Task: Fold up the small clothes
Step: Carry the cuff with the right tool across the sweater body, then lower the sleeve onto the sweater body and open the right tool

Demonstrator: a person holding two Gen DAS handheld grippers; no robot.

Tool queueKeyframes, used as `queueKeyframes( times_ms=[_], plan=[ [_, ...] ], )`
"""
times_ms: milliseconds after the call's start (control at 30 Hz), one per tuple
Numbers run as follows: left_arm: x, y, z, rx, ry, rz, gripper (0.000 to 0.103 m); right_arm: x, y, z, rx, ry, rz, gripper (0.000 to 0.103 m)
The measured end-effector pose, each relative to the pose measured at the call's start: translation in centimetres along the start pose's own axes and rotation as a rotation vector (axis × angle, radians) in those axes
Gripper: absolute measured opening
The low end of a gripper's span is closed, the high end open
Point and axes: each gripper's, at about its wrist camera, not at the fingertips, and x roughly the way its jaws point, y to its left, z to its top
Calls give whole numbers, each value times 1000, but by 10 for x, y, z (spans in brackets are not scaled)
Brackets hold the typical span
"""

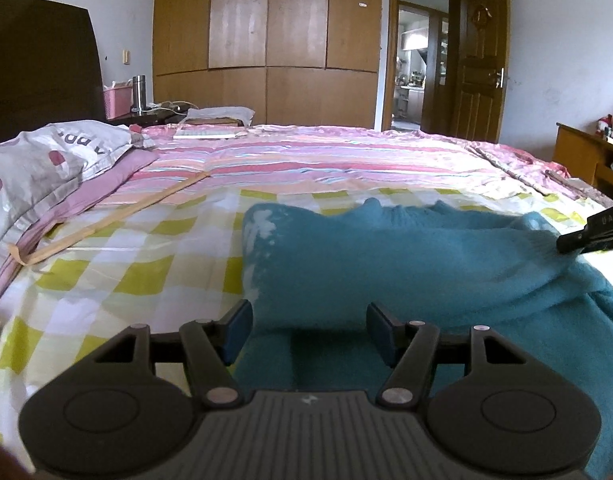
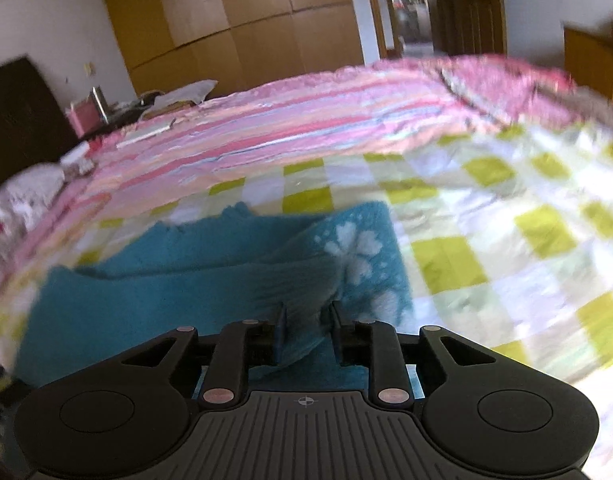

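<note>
We see a fuzzy teal knitted sweater with pale flower prints [image 2: 226, 280] lying on the bed's green-and-white checked sheet [image 1: 118, 260], with a pink striped blanket [image 1: 306, 152] behind it. Our right gripper [image 2: 306, 330] has its two fingers squeezed close on a bunched-up bit of the sweater, and that bit is lifted up off the rest. Our left gripper [image 1: 308, 332] is wide open and holds nothing; the near edge of the sweater sits right in front of it, between its blue pads [image 1: 238, 328]. We think a fold is partly made. The fluffy cloth could slip out of the right gripper, because only a small pinch is held. If we pull too fast, the layer underneath could drag along and bunch up, because the left gripper is not holding it down.
</note>
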Motion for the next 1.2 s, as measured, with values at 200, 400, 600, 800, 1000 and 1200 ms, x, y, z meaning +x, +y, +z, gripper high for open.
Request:
queueKeyframes(
  times_ms=[200,400,600,800,1000,1200],
  plan=[
    [9,-2,-8,11,78,29,68,19,-1,-4,-61,82,-52,24],
    [-8,4,-15,-27,100,16,68,-1,-1,-10,-50,68,-14,24],
    [-21,2,-27,-12,132,22,68,-18,-5,-28,-43,80,-2,24],
    [-37,1,-38,-3,163,-3,68,-41,-5,-47,-42,100,35,24],
    [-51,4,-50,-21,203,-20,69,-63,-13,-83,-54,156,51,24],
    [-64,-4,-59,29,238,-14,69,-87,-21,-103,-28,168,74,24]
  ],
)
